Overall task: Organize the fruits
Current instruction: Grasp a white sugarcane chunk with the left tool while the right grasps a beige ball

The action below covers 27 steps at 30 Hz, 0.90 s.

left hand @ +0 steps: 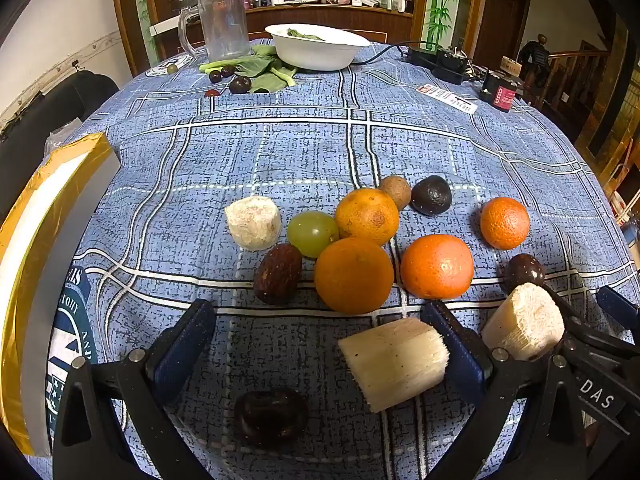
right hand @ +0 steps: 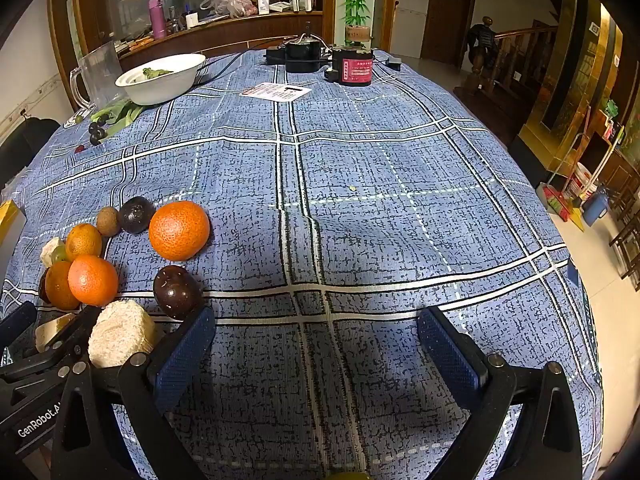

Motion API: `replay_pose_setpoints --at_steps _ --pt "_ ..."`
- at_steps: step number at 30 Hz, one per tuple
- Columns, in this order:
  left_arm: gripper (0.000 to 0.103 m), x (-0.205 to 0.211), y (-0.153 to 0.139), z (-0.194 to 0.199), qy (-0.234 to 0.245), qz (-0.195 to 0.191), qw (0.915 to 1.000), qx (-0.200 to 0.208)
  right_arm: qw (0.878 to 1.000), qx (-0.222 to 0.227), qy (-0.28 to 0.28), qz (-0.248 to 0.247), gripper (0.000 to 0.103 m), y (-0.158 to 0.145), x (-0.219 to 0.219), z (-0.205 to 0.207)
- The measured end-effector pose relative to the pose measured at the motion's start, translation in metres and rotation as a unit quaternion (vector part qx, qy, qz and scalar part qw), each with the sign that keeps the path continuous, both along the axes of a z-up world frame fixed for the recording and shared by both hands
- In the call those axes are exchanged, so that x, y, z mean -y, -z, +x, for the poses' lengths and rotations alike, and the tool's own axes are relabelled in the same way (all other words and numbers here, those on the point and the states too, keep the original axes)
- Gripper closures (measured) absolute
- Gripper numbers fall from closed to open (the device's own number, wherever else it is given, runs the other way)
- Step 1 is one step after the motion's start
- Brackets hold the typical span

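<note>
The left gripper (left hand: pixel 320 356) hangs low over the table (left hand: pixel 280 152) with its jaws spread wide and nothing held; between them, in the lower middle of the left wrist view, lie a pale fibrous cut sugarcane chunk (left hand: pixel 394 364), just beside the right-hand finger, and a dark wrinkled date-like fruit (left hand: pixel 271 416) nearer the camera. The step in hand looks like picking up one of these. To do it well, centre the jaws on one piece so the other is not pinched along with it, and close across the cane's smooth sides rather than its frayed end.

The right gripper (right hand: pixel 316 344) is also wide open, over bare blue plaid cloth. A second cane chunk (right hand: pixel 120 336) rests beside its left finger, near a dark purple round fruit (right hand: pixel 176 290).

Ahead, in mid-frame, the oranges (left hand: pixel 354 274), a green grape (left hand: pixel 312 233) and a brown pitted fruit (left hand: pixel 278 274) crowd together, touching; a forward push would likely scatter them. A white bowl (left hand: pixel 320 54) stands at the upper middle.
</note>
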<state>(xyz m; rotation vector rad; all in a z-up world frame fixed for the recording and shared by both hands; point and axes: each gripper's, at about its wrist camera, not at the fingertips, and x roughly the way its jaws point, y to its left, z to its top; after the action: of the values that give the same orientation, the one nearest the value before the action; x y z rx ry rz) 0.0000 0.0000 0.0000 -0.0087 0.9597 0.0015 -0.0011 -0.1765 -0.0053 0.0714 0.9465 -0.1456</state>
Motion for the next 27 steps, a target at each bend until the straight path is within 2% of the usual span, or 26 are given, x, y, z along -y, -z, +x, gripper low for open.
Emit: replay_pose_setpoints --at_steps 7,9,10,12,13,15,17,19,21,24,26,27 --pt "0.000 -0.001 -0.002 0.006 0.010 -0.003 0.9998 -0.018 1.000 -0.001 0.000 -0.002 0.001 0.000 0.000 0.000" --pt "0.003 -0.004 -0.004 0.002 0.020 -0.025 0.9994 -0.014 1.000 -0.001 -0.001 -0.003 0.001 0.000 0.000 0.000" --pt "0.010 -0.010 -0.009 -0.002 0.019 -0.047 0.9987 -0.010 1.000 -0.001 -0.002 -0.002 0.001 0.000 0.000 0.000" --pt "0.011 -0.027 -0.027 -0.015 0.011 -0.076 0.9970 0.013 1.000 0.000 -0.004 0.000 0.001 0.000 0.001 -0.001" --pt "0.011 -0.036 -0.041 -0.024 0.009 -0.088 0.9953 0.038 1.000 0.000 -0.006 0.001 0.001 -0.002 0.001 -0.001" --pt "0.011 -0.055 -0.068 -0.045 -0.004 -0.085 0.9921 0.092 1.000 -0.002 -0.008 0.000 0.001 -0.003 0.000 -0.001" --pt "0.010 -0.072 -0.085 -0.060 -0.020 -0.079 0.9897 0.117 1.000 -0.008 -0.011 0.002 0.001 -0.002 0.001 -0.001" --pt "0.010 -0.093 -0.096 -0.078 -0.029 -0.083 0.9899 0.111 1.000 -0.017 -0.017 0.002 0.001 0.000 0.000 0.003" --pt "0.010 -0.110 -0.096 -0.092 -0.039 -0.090 0.9897 0.104 1.000 -0.023 -0.021 0.000 0.001 -0.001 0.000 0.004" --pt "0.010 -0.119 -0.091 -0.099 -0.038 -0.080 0.9924 0.086 0.999 -0.030 -0.014 -0.003 0.002 -0.002 0.001 0.003" --pt "0.009 -0.123 -0.083 -0.101 -0.021 -0.084 0.9937 0.072 1.000 -0.003 0.007 -0.007 0.003 -0.014 0.003 -0.010" --pt "0.009 -0.122 -0.080 -0.103 -0.017 -0.084 0.9941 0.067 1.000 0.018 0.008 0.007 0.003 -0.023 0.004 -0.019"
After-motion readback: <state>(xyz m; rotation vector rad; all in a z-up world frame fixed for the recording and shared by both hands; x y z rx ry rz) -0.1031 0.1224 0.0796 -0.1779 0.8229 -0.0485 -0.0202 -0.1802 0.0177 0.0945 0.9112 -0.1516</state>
